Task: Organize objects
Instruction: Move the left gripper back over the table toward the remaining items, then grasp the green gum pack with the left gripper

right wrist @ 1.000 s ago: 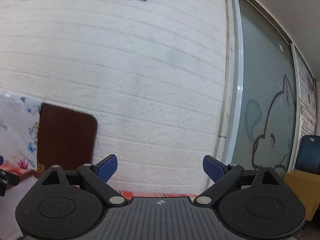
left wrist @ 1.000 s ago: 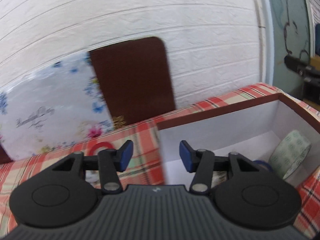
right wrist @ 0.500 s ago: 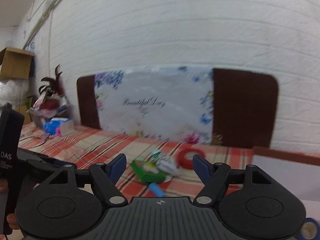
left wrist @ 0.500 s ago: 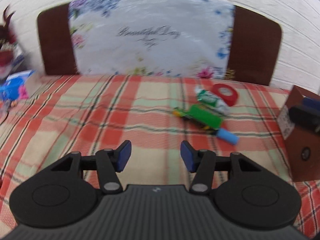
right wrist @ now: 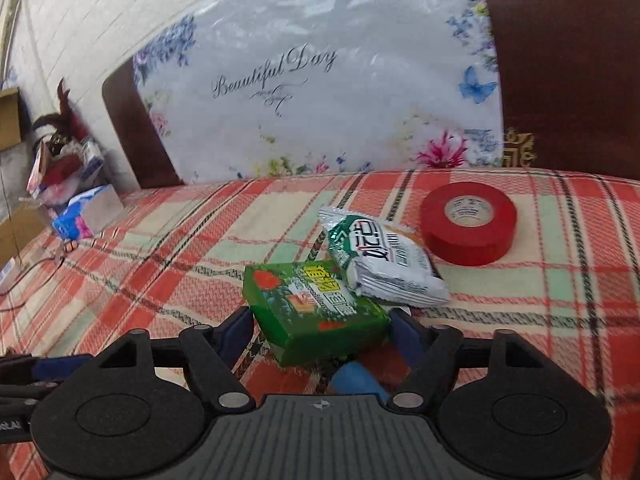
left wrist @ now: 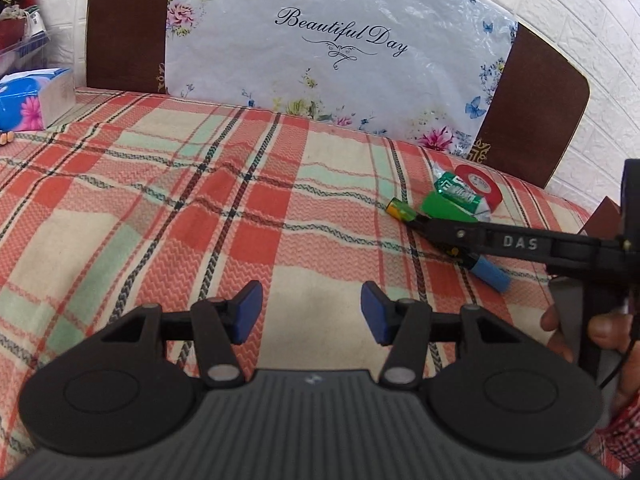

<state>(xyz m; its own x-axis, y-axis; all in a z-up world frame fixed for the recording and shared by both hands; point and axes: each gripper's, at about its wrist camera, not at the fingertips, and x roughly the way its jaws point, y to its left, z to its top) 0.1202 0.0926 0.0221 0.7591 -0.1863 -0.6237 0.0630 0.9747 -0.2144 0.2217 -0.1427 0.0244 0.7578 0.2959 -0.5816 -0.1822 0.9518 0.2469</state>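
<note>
Right fingers [right wrist: 236, 332] astride green box [right wrist: 316, 312]

You can't see where the blue cylinder [right wrist: 354, 376] ends: the green box [right wrist: 316, 308] covers its far end and the right gripper [right wrist: 320, 330] body its near end. Beside that box, the green battery [left wrist: 401, 210] disappears under the gripper's fingers.

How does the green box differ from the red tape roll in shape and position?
The green box is flat and rectangular; the red tape roll is round with a hole. The box sits between the fingers of the right gripper; the roll lies farther off, untouched. A snack packet overlaps the box, not the roll. Both rest on the plaid cloth.
</note>
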